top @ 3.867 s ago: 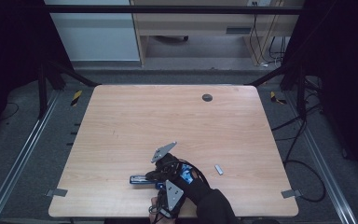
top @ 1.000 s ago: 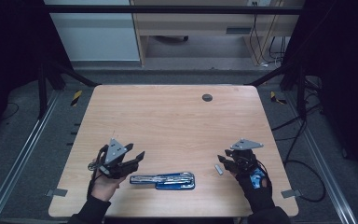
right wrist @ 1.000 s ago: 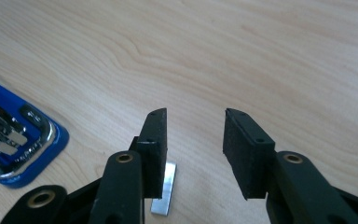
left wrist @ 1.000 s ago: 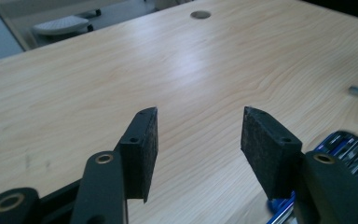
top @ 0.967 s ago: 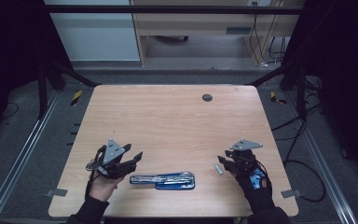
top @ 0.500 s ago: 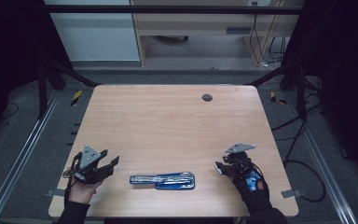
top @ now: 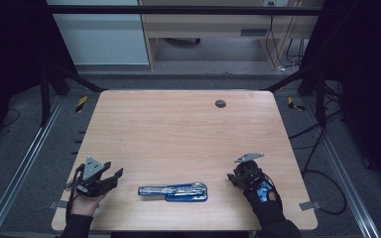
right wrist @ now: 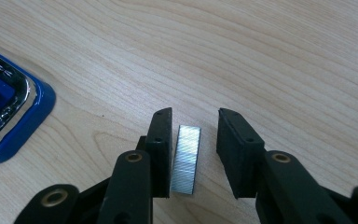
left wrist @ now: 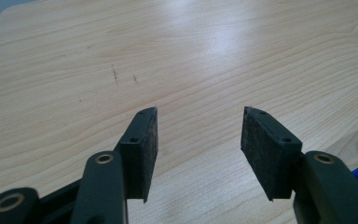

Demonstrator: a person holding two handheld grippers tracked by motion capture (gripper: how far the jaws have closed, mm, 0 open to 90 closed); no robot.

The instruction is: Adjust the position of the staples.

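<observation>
Right gripper (right wrist: 193,154) low over the near right of the table (top: 178,129), jaws partly open and straddling a strip of staples (right wrist: 186,159), not yet pinching it. Strip flat on the wood, long axis running along the jaws, nearer the one pad. Likely risk: uneven closing, nudging the thin strip sideways or snapping it. Farther left, opened blue stapler (top: 174,191), lengthwise across the table. Left gripper (left wrist: 198,149) wide open, holding nothing.

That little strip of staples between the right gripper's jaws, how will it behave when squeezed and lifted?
The staple strip lies flat and thin, so it probably won't roll. Its shiny ribbed metal may slip against the pads. Likely light, and perhaps apt to snap apart if pinched unevenly.
</observation>
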